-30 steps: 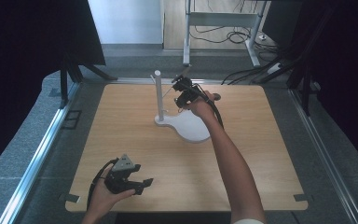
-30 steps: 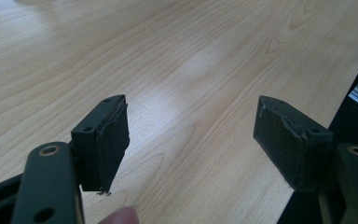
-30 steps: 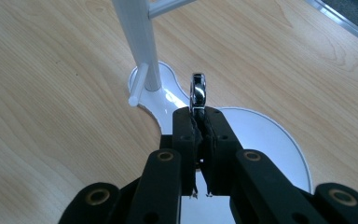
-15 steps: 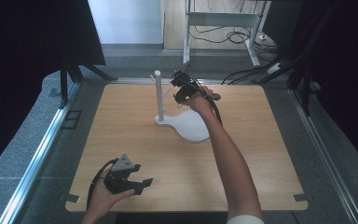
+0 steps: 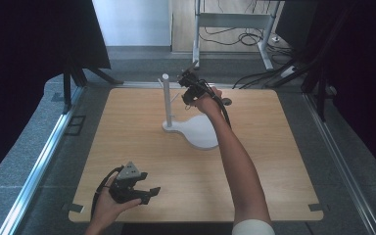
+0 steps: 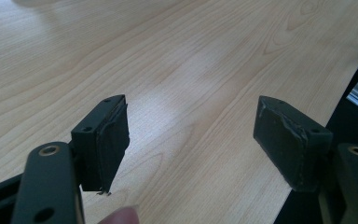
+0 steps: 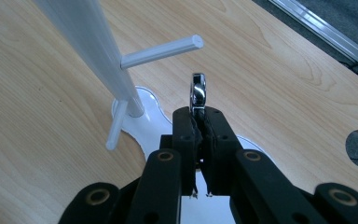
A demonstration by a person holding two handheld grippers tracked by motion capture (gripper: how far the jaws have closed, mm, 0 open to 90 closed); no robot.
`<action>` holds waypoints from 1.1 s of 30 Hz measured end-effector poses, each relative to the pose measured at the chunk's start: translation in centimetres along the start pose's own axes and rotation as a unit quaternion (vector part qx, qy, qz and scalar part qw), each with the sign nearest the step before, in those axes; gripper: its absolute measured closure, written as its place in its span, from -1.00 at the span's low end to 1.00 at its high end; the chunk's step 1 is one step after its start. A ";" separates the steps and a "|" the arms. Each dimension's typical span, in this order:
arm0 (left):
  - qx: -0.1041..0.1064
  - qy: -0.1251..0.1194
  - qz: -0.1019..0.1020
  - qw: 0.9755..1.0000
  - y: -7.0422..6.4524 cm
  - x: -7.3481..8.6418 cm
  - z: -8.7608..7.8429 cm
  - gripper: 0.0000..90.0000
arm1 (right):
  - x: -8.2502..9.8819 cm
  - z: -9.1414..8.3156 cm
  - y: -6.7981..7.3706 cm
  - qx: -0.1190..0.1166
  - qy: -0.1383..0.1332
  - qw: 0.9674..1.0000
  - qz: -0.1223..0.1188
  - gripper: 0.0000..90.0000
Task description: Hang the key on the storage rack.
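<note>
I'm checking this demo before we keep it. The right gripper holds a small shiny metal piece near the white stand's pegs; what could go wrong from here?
The right gripper pinches the metal piece only by its lower edge, so it could twist or slip out. The upper peg is thin and sits off to one side of the piece, so a misjudged approach might miss it. Bumping the stand could shift it; the left gripper rests open, far away.
</note>
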State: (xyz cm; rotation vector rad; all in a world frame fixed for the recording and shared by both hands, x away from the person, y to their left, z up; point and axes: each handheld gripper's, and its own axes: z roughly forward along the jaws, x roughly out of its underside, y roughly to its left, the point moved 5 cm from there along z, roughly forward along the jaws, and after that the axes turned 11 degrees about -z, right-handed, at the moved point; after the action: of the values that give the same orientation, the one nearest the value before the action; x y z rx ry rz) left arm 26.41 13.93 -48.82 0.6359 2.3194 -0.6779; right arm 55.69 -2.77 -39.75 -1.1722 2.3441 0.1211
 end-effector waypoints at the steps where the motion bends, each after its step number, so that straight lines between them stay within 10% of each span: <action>1: 0.000 0.000 0.000 1.000 0.0 0.0 0.0 -0.40 | 0.0 0.0 0.0 0.000 0.000 1.000 0.000 0.87; 33: 0.004 0.008 0.007 1.000 -0.3 0.1 0.2 -0.40 | -1.5 0.8 -0.8 0.012 -0.007 1.000 0.006 0.87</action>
State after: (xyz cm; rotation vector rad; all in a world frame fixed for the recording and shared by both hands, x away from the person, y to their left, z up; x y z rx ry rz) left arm 26.28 13.64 -48.97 0.6633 2.3257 -0.6787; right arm 57.38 -1.98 -39.63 -1.1427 2.3341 0.1036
